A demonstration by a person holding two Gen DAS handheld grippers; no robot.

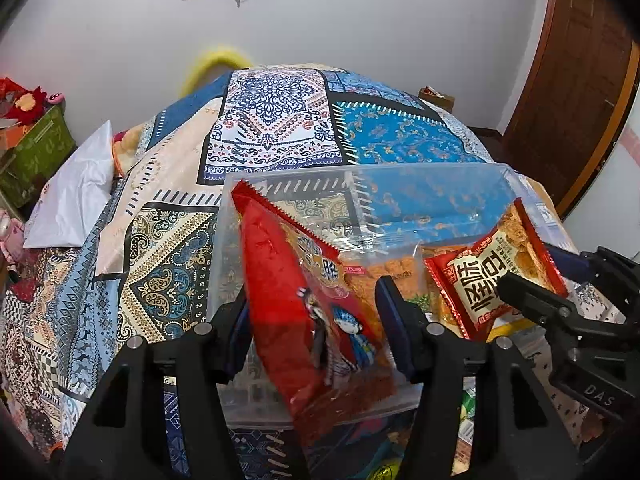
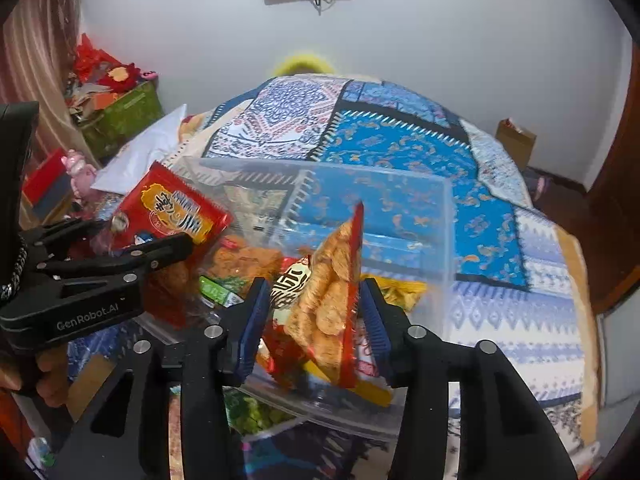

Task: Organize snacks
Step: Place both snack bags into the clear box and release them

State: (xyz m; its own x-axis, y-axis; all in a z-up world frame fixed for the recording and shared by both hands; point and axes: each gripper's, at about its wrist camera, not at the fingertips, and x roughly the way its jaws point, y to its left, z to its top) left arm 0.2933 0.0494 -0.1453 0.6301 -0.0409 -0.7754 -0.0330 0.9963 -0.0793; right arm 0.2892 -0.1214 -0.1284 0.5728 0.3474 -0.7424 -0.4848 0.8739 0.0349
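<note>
Your left gripper [image 1: 316, 316] is closed partway on a red snack bag [image 1: 304, 312], blue pads pressing its two sides; the bag stands tilted over the near wall of the clear plastic bin [image 1: 400, 184]. Bag print: cartoon figures and Chinese characters, not legible to me. Your right gripper [image 2: 316, 320] clamps a clear-fronted snack pack [image 2: 332, 300] edge-on, with fried pieces visible through the film and red trim; it also sits over the bin. Large black Chinese characters show on its cream label in the left wrist view. Gripper housing reads "GenRobot.AI" in the right wrist view. The bin rests on a patterned cloth [image 1: 280, 120]; more packets [image 2: 244, 260] lie inside.
</note>
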